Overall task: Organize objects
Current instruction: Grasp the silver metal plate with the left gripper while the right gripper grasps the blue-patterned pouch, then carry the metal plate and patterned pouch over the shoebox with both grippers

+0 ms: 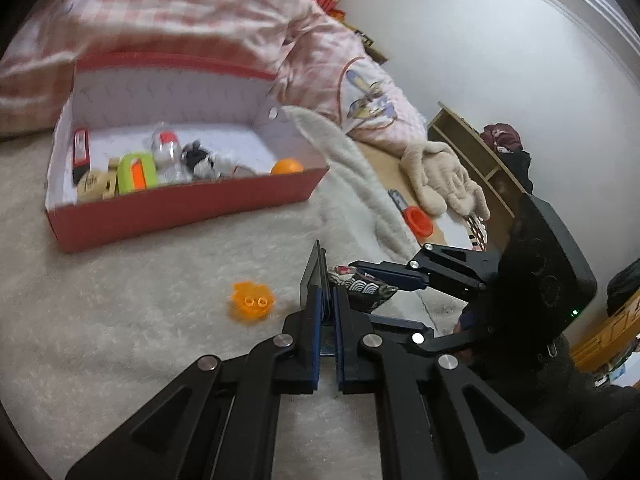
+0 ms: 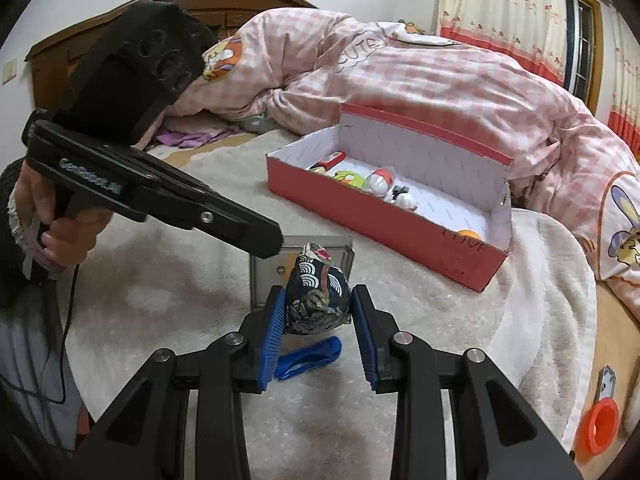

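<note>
My left gripper is shut on the edge of a clear plastic case, which also shows in the right wrist view, held upright just above the cream blanket. My right gripper is shut on a dark patterned fabric pouch, right beside the case; the pouch also shows in the left wrist view. A red box with a white inside holds several small items and stands further back; it also shows in the right wrist view.
An orange plastic piece lies on the blanket near the case. A blue clip lies under my right gripper. A pink checked duvet lies behind the box. An orange cup and a metal part lie on the floor at right.
</note>
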